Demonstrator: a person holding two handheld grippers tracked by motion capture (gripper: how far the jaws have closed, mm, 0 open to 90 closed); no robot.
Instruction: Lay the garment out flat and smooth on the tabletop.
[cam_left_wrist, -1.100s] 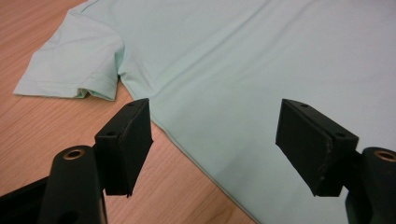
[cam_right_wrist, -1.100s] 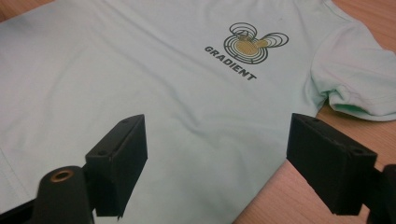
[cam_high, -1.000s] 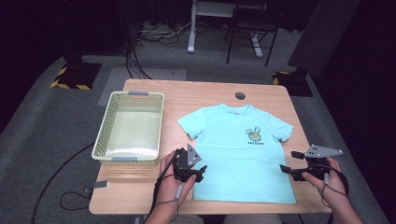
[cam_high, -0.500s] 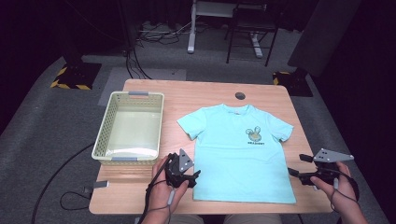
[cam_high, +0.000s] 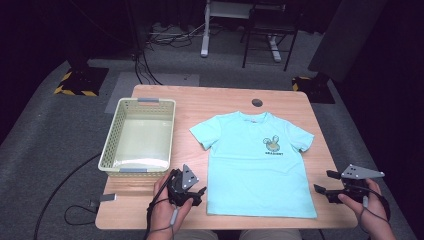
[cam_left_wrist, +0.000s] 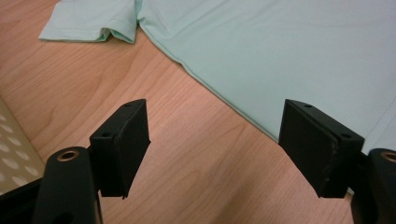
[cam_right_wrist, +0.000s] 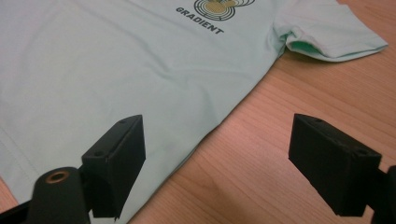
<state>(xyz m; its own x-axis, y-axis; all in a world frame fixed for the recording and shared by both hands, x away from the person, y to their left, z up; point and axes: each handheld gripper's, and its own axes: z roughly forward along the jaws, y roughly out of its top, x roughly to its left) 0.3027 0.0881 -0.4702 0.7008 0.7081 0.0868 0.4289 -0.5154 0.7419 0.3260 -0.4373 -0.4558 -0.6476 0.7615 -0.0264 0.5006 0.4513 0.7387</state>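
Over the last second we see the left gripper (cam_high: 192, 196) drawn back toward the near table edge, from beside the T-shirt's (cam_high: 255, 165) lower left corner to bare wood just left of the hem. The right gripper (cam_high: 327, 186) has pulled outward and nearer, off the shirt's right edge, now past the table's (cam_high: 225, 97) right side. Both jaw pairs now stand wide apart.

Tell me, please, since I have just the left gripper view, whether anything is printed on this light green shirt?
Observer: Yes, the T-shirt carries a round emblem above the word GRADIENT.
Operator: Thank you. Is there a container on the table?
Observer: A pale basket stands left of the shirt, with nothing visible in it.
Operator: And the other gripper?
Observer: The right gripper is off the shirt's right hem corner, jaws open.
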